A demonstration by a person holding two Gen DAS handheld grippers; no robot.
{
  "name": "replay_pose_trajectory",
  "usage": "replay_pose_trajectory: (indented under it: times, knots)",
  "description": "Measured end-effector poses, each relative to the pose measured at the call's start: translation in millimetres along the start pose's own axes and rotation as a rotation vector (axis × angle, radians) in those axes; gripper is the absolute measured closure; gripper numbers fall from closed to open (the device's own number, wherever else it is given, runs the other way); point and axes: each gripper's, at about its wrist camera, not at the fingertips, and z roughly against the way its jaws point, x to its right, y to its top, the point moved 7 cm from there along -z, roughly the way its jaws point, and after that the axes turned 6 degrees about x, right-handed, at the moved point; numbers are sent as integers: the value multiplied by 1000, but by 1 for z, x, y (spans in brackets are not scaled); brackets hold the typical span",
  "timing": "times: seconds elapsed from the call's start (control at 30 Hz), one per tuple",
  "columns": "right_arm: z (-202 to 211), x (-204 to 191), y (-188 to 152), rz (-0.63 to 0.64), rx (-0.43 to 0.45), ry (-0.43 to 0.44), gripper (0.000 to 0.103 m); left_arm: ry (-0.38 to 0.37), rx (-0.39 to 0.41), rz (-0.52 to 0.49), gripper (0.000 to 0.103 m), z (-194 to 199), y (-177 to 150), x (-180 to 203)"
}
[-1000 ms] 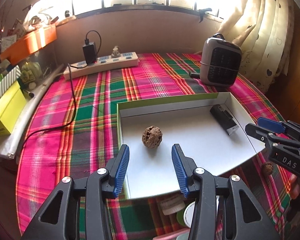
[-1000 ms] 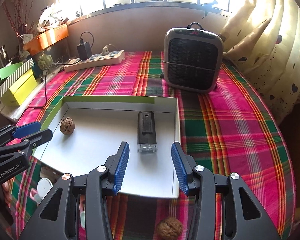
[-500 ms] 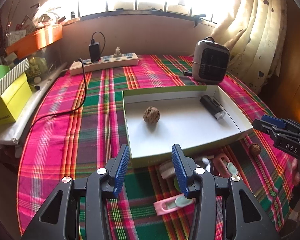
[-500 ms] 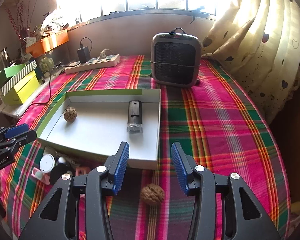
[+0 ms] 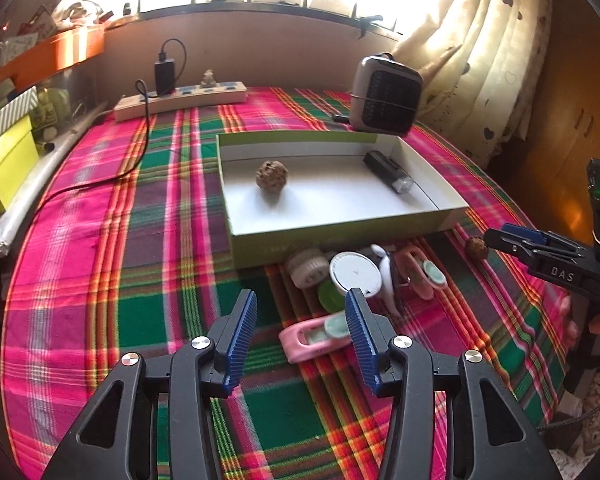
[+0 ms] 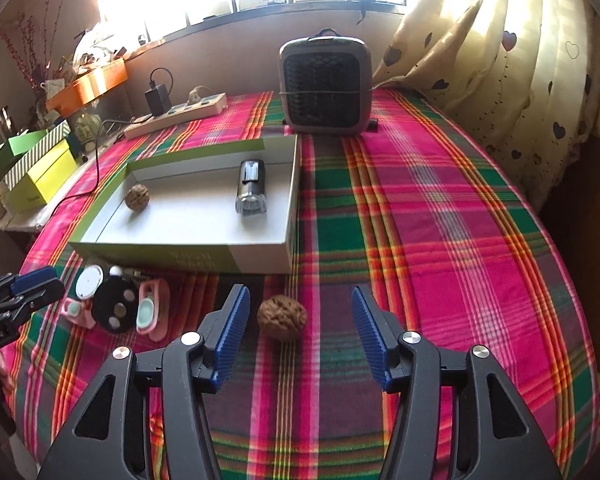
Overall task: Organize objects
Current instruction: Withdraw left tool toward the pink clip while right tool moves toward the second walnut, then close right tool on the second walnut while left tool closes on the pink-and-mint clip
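Right between the right claw's (image 6: 298, 332) blue pads sits a wrinkly brown walnut (image 6: 282, 317), untouched; the jaws have just been opening wider, probably to straddle it. Beyond it, the shallow white-and-green cardboard box (image 6: 260, 257) already holds another walnut (image 6: 137, 197) and a black flashlight (image 6: 251, 189). Left claw (image 5: 301, 334) hangs spread and empty over a pink plastic case (image 5: 314, 337).

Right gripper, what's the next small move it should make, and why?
Probably ease the right gripper forward and down around the loose walnut, then close. Its jaws have just been opening and stand wide, with the walnut on the cloth just ahead of their gap, untouched. The box already holds another walnut and a flashlight, so this one likely goes there too.
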Motion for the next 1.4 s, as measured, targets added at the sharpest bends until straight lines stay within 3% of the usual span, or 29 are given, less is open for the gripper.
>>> replay_pose_trajectory:
  times: [0.3,0.5,1.0,1.27,1.4]
  knots:
    - [-11,-1,-15,3,-42,9,47,-39,-18,-50,58,-4,-8,14]
    - [-22,-1,-19,7,-73,10,47,-25,-27,-82,56,-8,-10,18]
    - [-26,-8,-16,66,-79,-2,47,6,-76,-118,52,-16,-21,20]
    - [-26,-8,-17,73,-75,-5,47,-30,-100,-118,52,-8,-32,28]
    - [-25,-10,-17,83,-72,-2,57,-46,-106,-126,52,-6,-33,34]
